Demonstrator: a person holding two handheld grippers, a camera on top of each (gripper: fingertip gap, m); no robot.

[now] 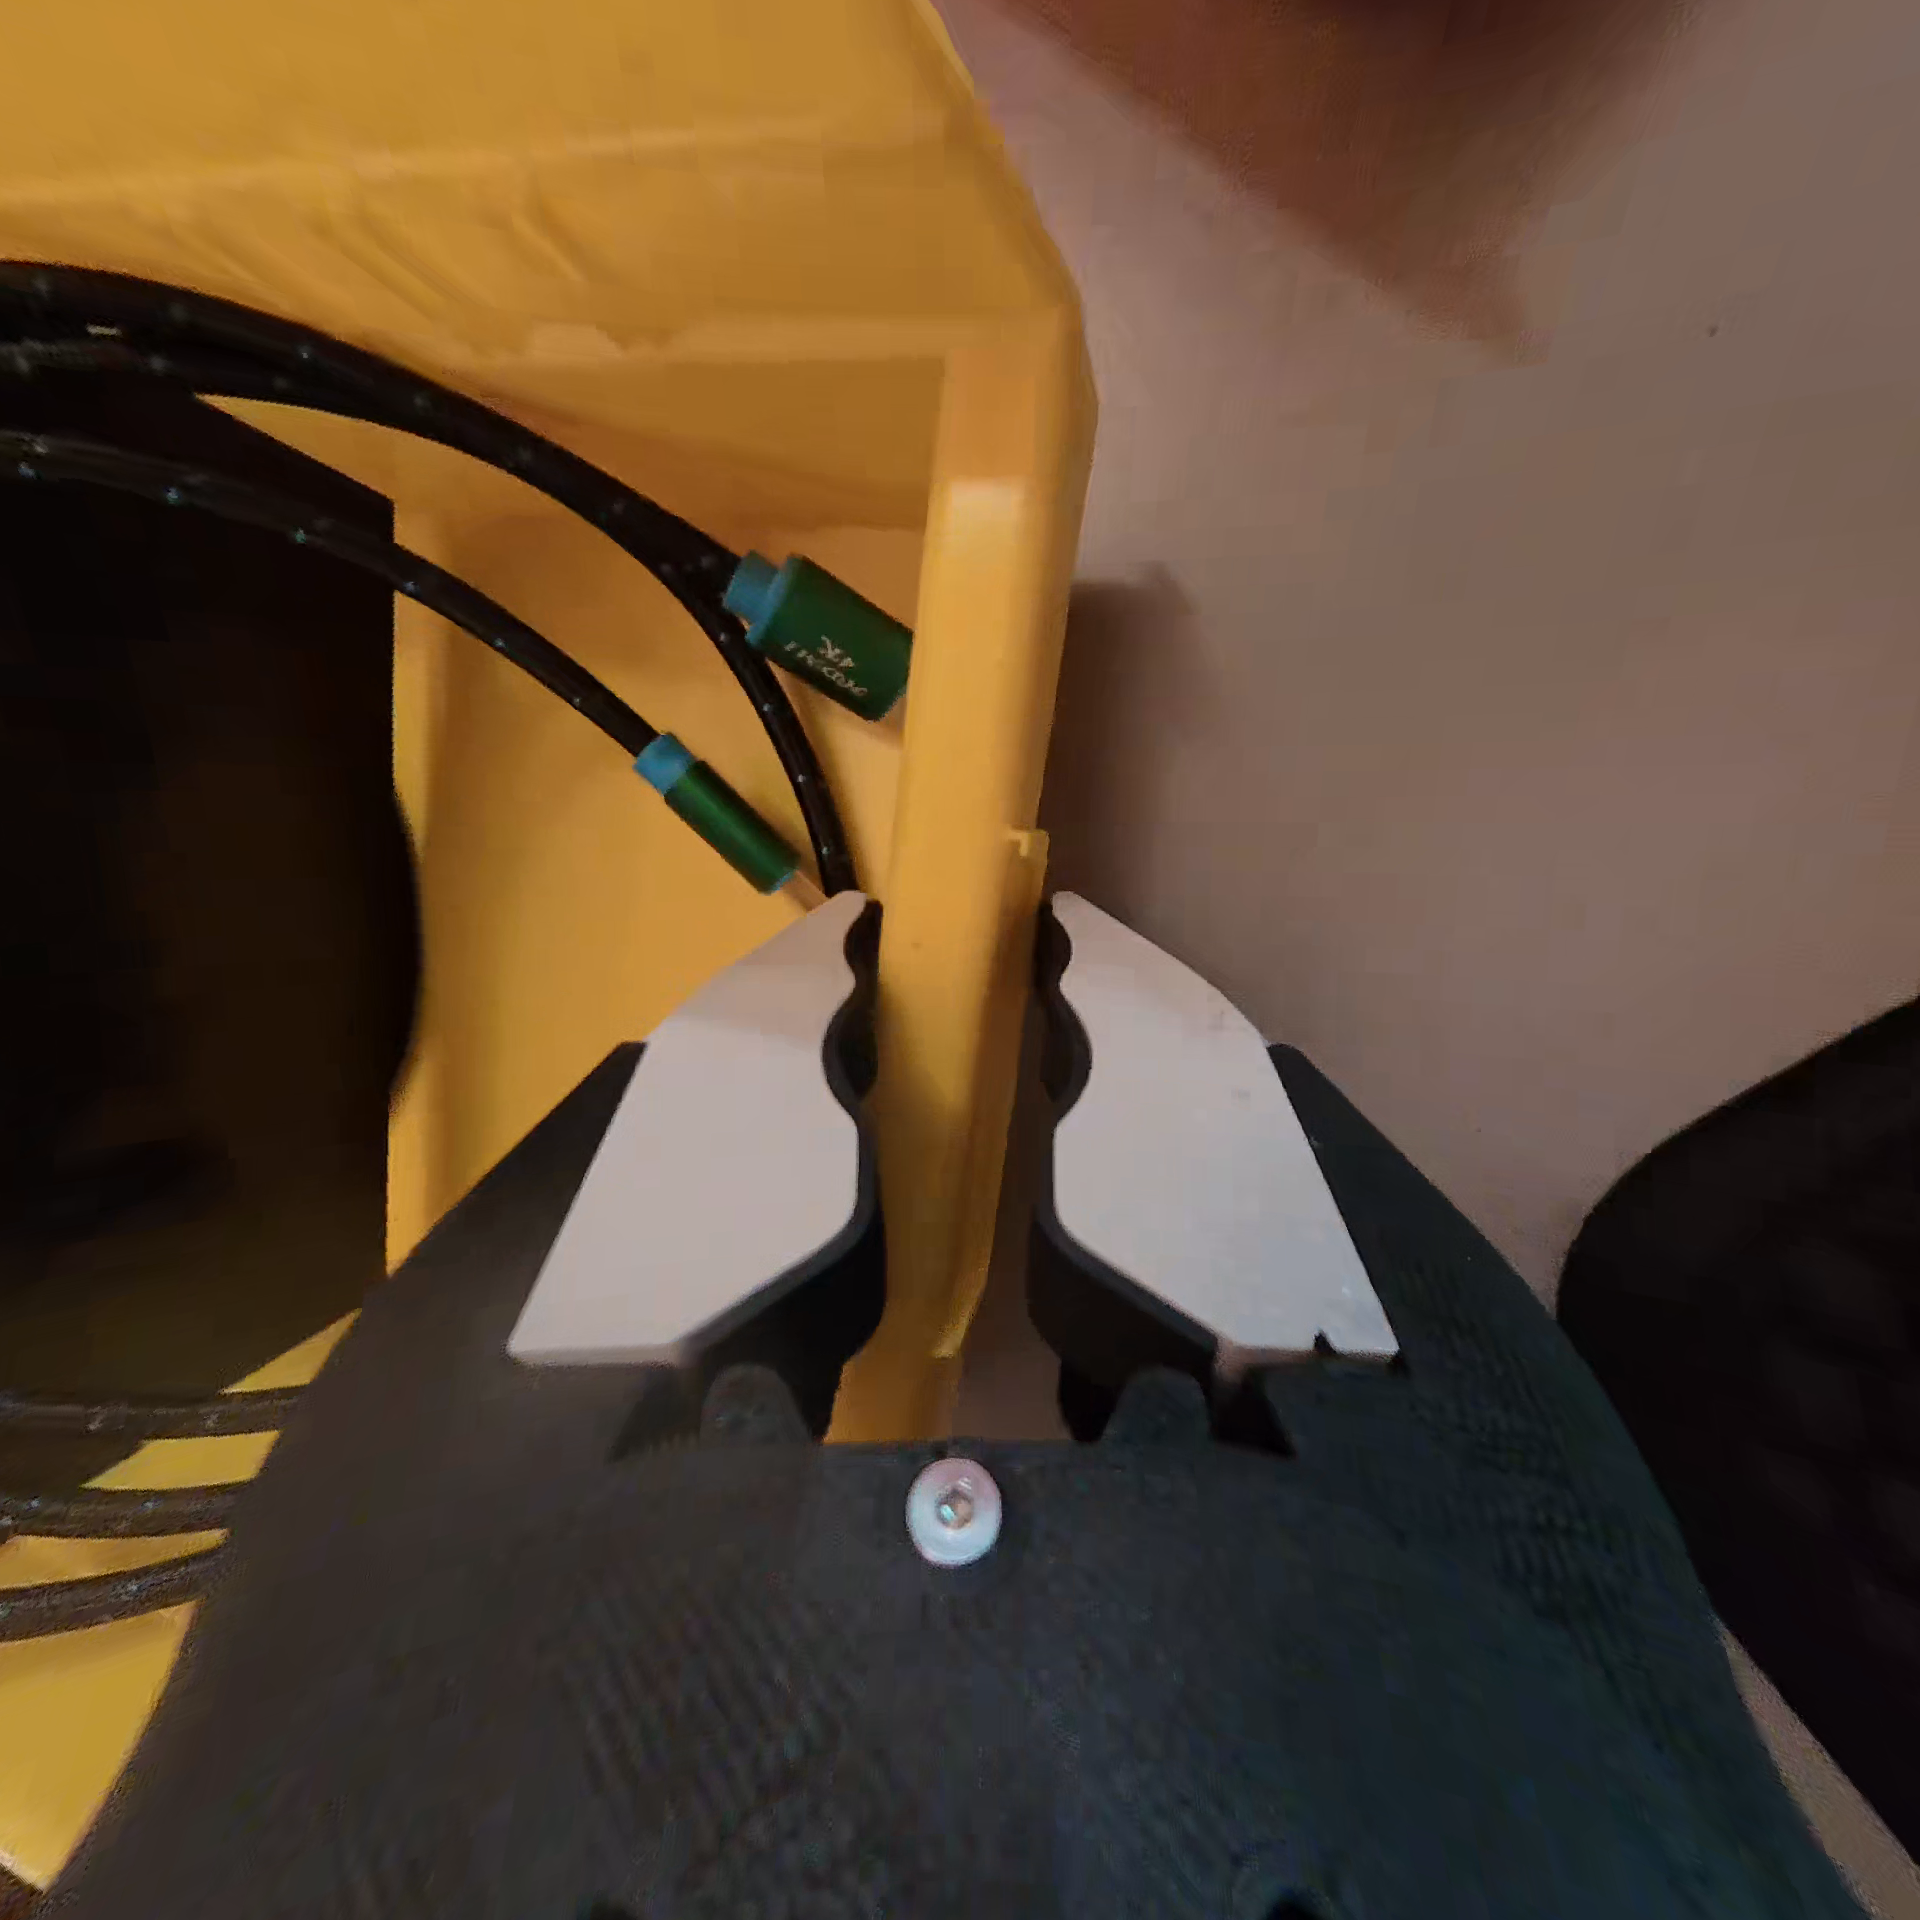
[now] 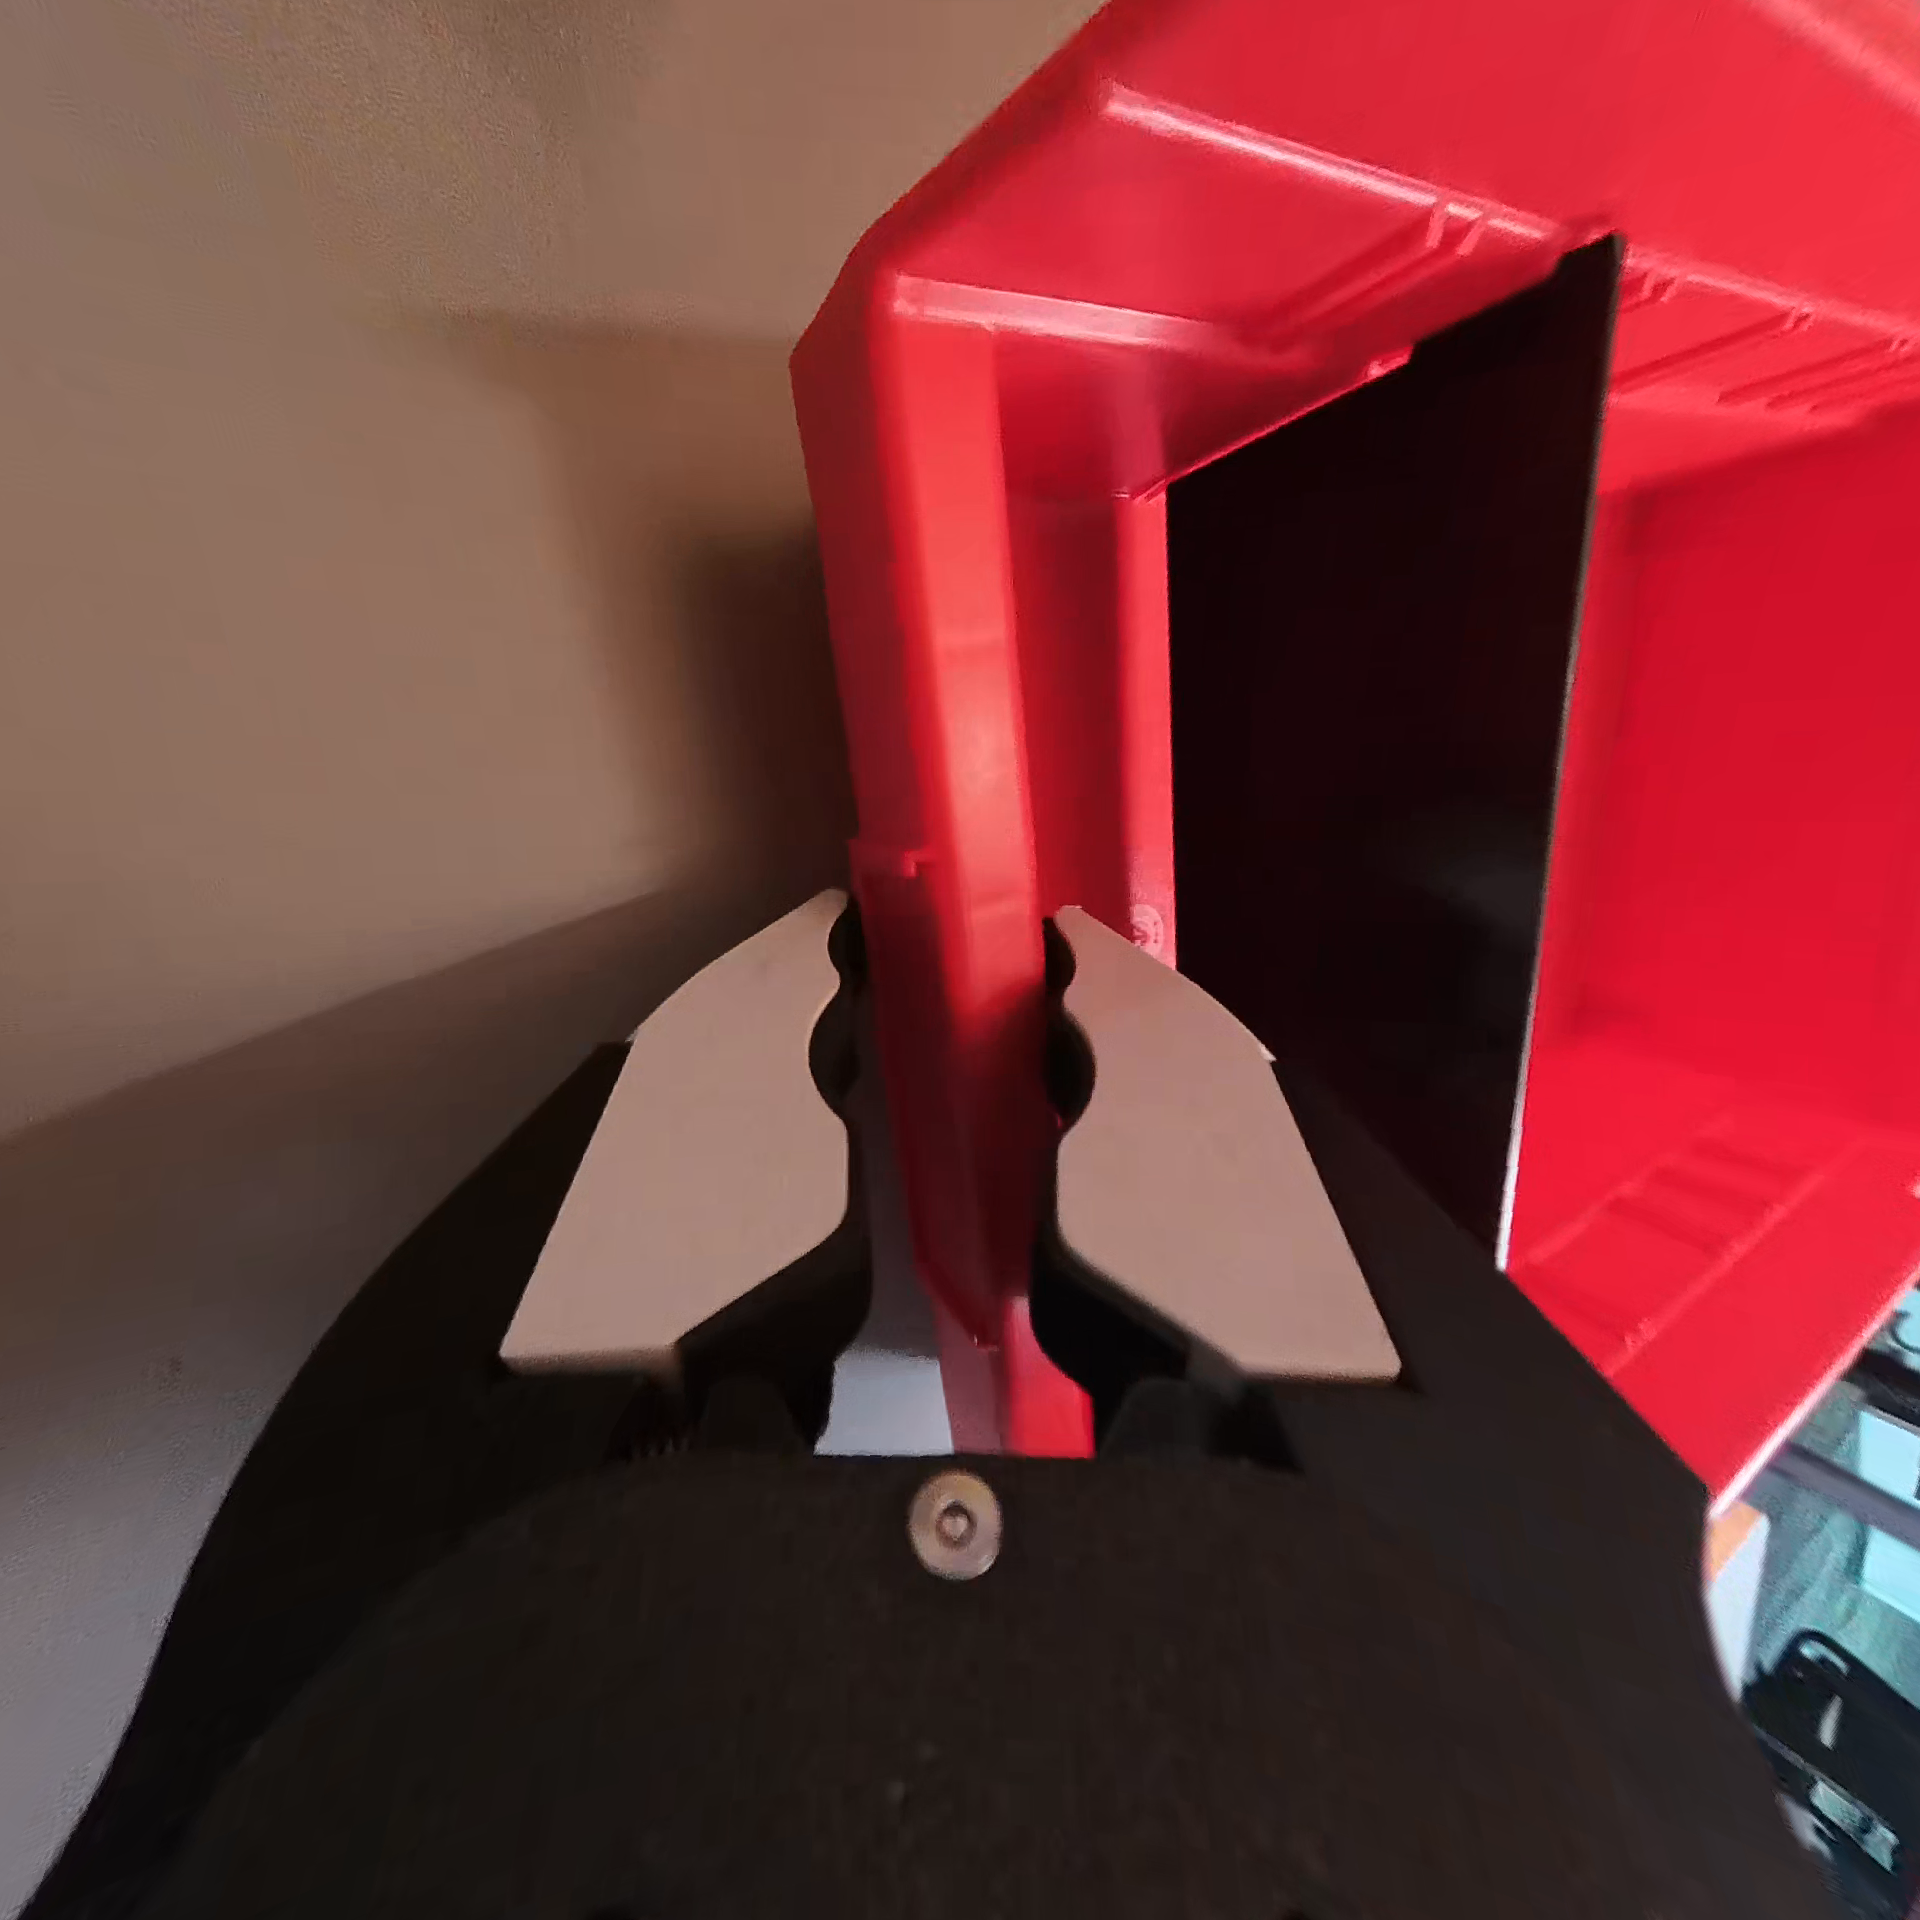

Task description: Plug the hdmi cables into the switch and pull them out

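Observation:
My left gripper point(image 1: 956, 904) is shut on the right wall of a yellow bin point(image 1: 977, 665). Inside the bin lie black braided HDMI cables point(image 1: 436, 416) with green plugs: one plug point(image 1: 831, 649) rests against the gripped wall, another point(image 1: 727, 821) lies lower, near my left finger. My right gripper point(image 2: 951, 920) is shut on the left wall of a red bin point(image 2: 935, 644). A flat black box point(image 2: 1371, 748), perhaps the switch, stands inside the red bin against the gripped wall.
A beige table surface point(image 1: 1455, 727) lies right of the yellow bin and left of the red bin point(image 2: 364, 623). A dark rounded object point(image 1: 1787, 1299) sits at the right edge of the left wrist view. Dark items show inside the yellow bin at left point(image 1: 187, 831). My right fingertips sit around 20 centimetres from my left ones.

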